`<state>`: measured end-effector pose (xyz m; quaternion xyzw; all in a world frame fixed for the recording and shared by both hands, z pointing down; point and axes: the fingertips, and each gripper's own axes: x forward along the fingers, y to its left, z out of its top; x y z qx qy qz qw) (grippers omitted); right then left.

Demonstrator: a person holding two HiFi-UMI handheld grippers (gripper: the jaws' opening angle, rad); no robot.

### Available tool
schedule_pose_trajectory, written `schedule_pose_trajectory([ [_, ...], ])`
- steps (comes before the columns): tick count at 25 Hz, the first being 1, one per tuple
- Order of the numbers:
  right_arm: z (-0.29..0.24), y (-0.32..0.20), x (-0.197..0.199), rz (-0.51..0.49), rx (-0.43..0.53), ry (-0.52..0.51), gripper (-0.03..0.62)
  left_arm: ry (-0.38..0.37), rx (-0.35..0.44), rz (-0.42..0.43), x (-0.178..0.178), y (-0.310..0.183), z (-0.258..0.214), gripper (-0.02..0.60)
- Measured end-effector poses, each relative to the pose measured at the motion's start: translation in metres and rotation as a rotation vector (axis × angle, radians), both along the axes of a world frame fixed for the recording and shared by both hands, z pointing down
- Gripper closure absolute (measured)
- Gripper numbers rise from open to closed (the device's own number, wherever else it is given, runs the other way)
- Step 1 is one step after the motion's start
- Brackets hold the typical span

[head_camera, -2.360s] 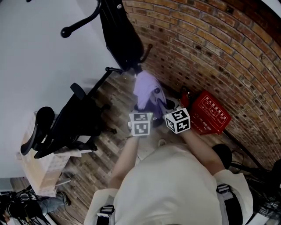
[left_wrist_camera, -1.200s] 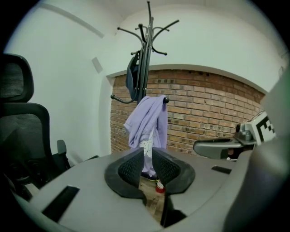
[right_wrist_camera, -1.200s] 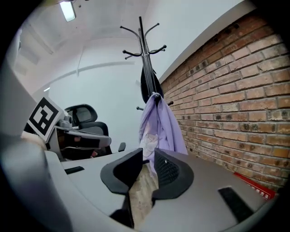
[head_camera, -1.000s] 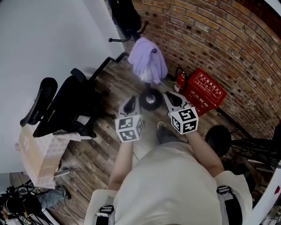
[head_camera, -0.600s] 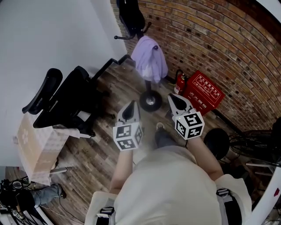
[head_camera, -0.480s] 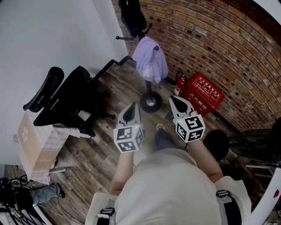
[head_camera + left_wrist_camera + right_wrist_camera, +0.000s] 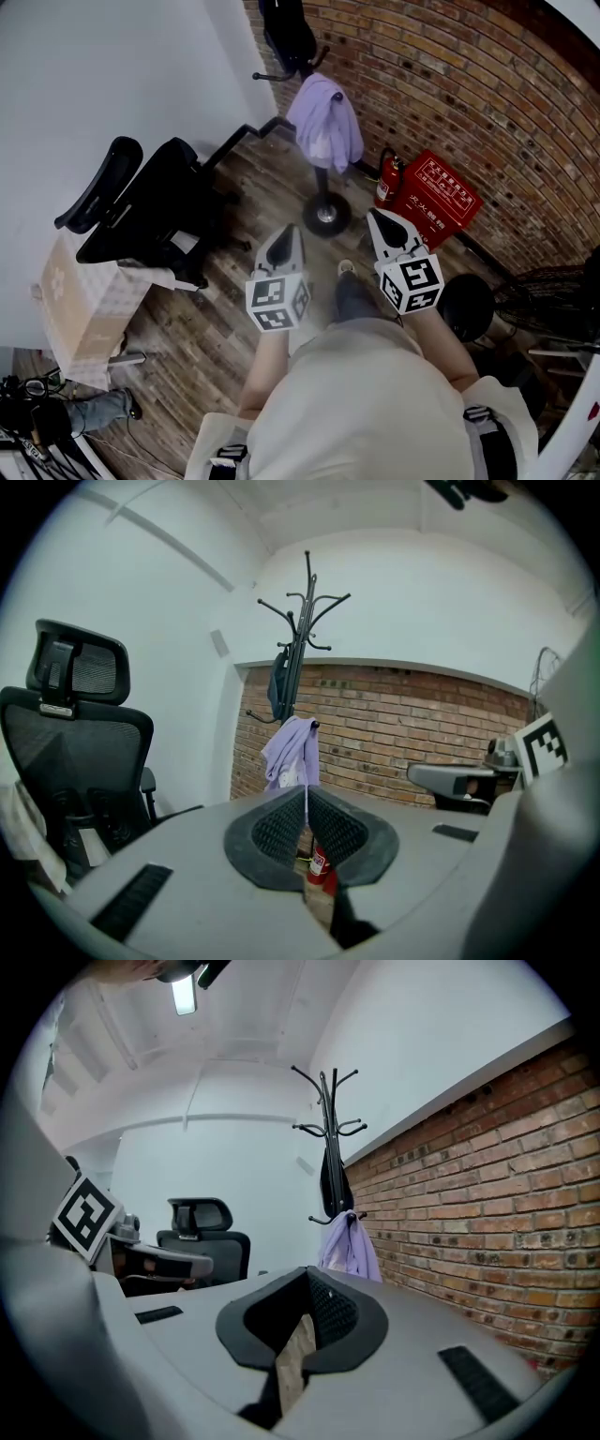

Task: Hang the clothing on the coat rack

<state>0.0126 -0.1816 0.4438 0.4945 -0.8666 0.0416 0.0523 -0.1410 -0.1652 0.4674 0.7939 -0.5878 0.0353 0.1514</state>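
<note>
While the purple clothing (image 7: 324, 122) hangs on a hook of the coat rack (image 7: 325, 214) by the brick wall (image 7: 469, 84), both grippers are held low, well apart from it. The left gripper (image 7: 285, 239) is squeezed closed with nothing in it. The right gripper (image 7: 382, 221) is closed on nothing too.
</note>
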Motion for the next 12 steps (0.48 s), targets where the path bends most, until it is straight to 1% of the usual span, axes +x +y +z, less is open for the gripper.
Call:
schedule_pose_trajectory([
  [5,-0.005,-0.002,-0.005,-0.007,0.029,0.023,0.595,0.003,0.018,0.009,-0.001,-0.004,-0.005,0.569],
  [12,-0.009,-0.006,-0.010,-0.025,0.025,0.005,0.595,0.007,0.019,0.030,0.003,-0.011,-0.007,0.569],
])
